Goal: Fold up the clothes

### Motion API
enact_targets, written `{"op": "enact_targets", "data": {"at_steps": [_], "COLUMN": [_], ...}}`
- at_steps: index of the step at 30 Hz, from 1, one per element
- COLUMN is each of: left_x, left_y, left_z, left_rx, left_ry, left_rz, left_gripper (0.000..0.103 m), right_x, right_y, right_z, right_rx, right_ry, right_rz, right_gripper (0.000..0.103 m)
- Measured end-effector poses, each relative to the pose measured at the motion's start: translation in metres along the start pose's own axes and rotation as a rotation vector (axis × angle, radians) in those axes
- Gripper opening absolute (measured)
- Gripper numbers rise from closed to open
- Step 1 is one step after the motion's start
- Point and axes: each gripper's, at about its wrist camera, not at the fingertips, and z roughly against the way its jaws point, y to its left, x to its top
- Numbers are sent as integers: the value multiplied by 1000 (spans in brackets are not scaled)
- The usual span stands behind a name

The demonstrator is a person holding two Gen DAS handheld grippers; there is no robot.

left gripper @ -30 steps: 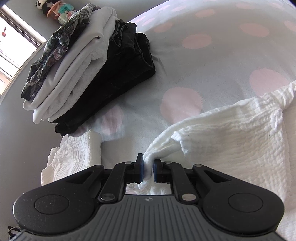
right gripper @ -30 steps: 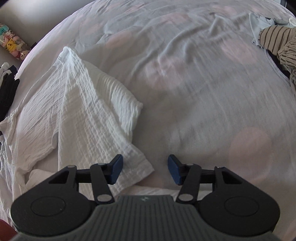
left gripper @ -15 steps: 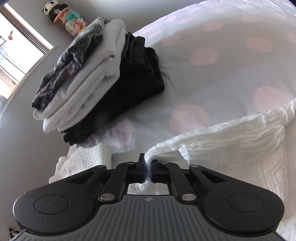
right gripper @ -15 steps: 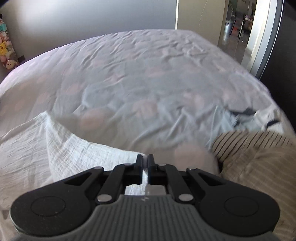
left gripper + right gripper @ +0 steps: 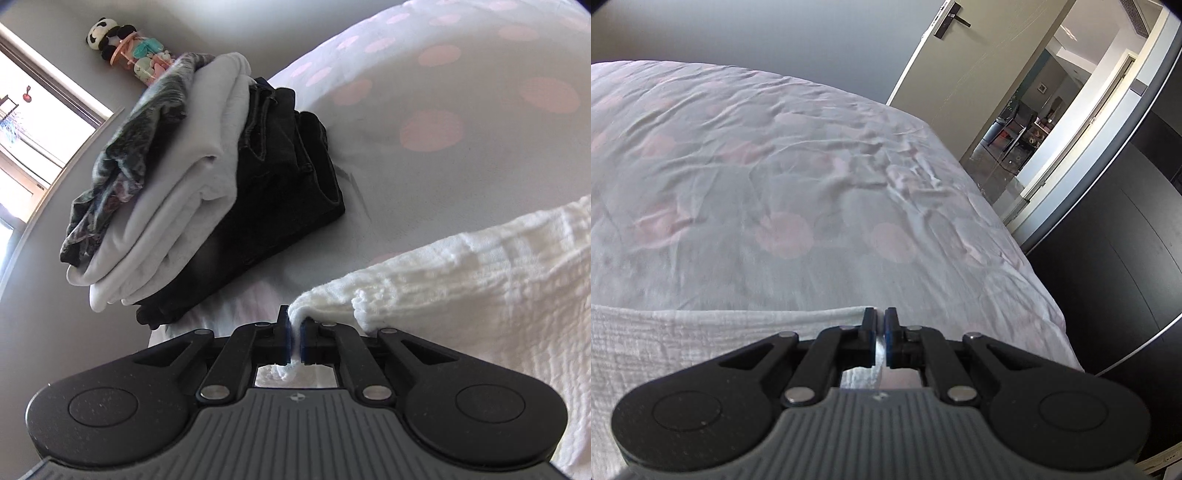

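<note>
Left gripper (image 5: 293,338) clenched on a bunched corner of the white cloth (image 5: 480,280), which fills the lower right of the left view. Right gripper (image 5: 880,338) pinches the cloth's edge (image 5: 701,332) at lower centre, the cloth spreading to lower left over the spotted bed (image 5: 775,184). Folded stack (image 5: 192,192) at upper left. Step: cloth held at two corners. Next, probably, carrying both corners over evenly to make a fold.

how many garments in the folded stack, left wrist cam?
3 visible: a dark patterned garment on top, a white garment in the middle, black jeans at the bottom, resting on the bed. Thin pieces between the layers may be hidden.
</note>
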Motion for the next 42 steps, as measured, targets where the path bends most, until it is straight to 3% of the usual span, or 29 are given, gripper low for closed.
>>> {"op": "enact_targets", "data": {"at_steps": [4, 9, 11, 18, 26, 30, 36, 42], "left_x": [1, -9, -14, -52, -123, -168, -217, -236], "left_y": [-13, -7, 4, 51, 77, 76, 72, 78], "left_z": [-14, -10, 0, 66, 154, 188, 222, 249], "left_rx": [-12, -50, -69, -160, -271, -295, -308, -297], "left_ry": [23, -11, -39, -133, -236, -264, -281, -320], "left_rz": [-20, -48, -42, -106, -321, -433, -459, -442], "left_gripper": [5, 17, 24, 31, 38, 47, 47, 47], "right_x": [2, -7, -10, -37, -112, -160, -236, -299], "right_y": [20, 28, 23, -4, -34, -46, -60, -67], "right_z": [-31, -38, -31, 28, 136, 189, 248, 265], "right_rx": [-7, -2, -6, 33, 190, 267, 361, 445], "right_ry": [34, 59, 54, 50, 72, 96, 145, 263], "right_rz": [16, -14, -27, -16, 13, 30, 37, -72], "right_gripper": [5, 13, 25, 25, 28, 33, 37, 47]}}
